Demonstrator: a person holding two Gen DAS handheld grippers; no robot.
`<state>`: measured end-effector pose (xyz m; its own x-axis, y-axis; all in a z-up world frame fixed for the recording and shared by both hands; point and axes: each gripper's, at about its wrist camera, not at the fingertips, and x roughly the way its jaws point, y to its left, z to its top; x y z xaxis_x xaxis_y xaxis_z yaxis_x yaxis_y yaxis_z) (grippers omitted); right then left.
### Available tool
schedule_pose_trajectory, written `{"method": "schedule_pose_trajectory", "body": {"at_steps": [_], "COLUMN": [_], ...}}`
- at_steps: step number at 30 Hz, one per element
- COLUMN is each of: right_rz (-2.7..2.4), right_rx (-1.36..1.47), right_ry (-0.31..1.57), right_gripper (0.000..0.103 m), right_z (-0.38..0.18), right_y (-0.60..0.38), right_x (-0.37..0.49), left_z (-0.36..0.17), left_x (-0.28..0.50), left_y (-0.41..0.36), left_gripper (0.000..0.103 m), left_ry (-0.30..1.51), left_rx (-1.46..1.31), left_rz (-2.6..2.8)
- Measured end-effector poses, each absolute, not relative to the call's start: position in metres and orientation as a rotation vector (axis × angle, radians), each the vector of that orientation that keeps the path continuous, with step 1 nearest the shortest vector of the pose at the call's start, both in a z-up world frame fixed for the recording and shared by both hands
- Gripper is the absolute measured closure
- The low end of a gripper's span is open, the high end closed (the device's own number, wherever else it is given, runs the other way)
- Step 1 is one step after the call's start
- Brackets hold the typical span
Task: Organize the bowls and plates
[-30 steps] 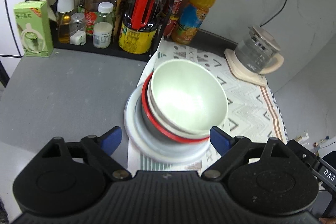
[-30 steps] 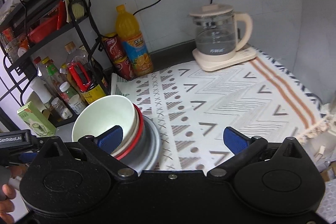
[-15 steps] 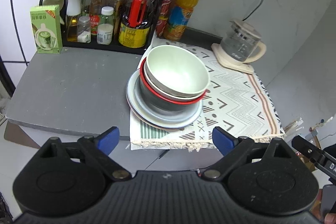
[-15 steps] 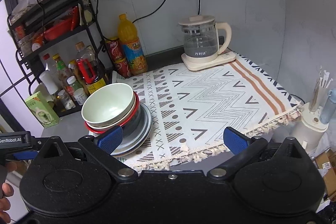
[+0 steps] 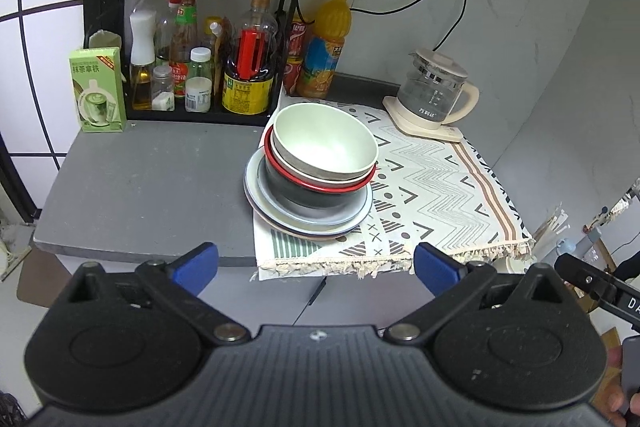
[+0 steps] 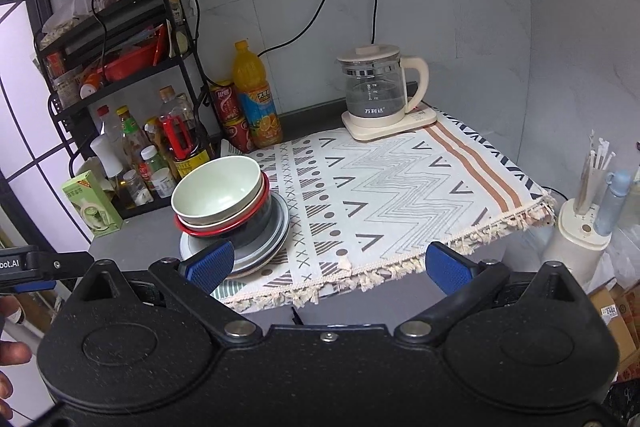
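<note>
Ahead of both grippers, the counter (image 5: 152, 183) carries a patterned mat (image 6: 400, 187); the stack (image 5: 316, 167) of plates and bowls sits on the mat's left edge. The left gripper (image 5: 316, 267) hangs short of the stack, jaws opening, empty. The right gripper (image 6: 330, 263) stands wide, empty, stack at its left finger

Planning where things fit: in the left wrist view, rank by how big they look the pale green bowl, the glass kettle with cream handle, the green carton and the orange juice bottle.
1. Pale green bowl
2. Glass kettle with cream handle
3. Orange juice bottle and green carton: alike in look, unranked.
The fisheye and differing nearness make all this unsure.
</note>
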<state>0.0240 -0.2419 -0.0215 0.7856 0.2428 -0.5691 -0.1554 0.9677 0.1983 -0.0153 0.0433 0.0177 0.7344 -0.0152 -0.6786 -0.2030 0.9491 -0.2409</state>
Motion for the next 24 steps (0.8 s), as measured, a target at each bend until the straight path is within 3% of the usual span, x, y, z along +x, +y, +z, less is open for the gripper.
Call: {"method": "schedule_pose_trajectory", "body": {"at_steps": [24], "right_rz": [0.252], "right_rx": [0.117], "right_ry": [0.626], "right_gripper": [0.000], "right_z": [-0.027], "right_y": [-0.234], "right_x": [-0.010], "left_z": [0.020], "left_x": [-0.063], "left_y": [0.061], "left_gripper": [0.000], "left_ry": [0.711], "left_rx": [-0.246], "left_rz": [0.072]}}
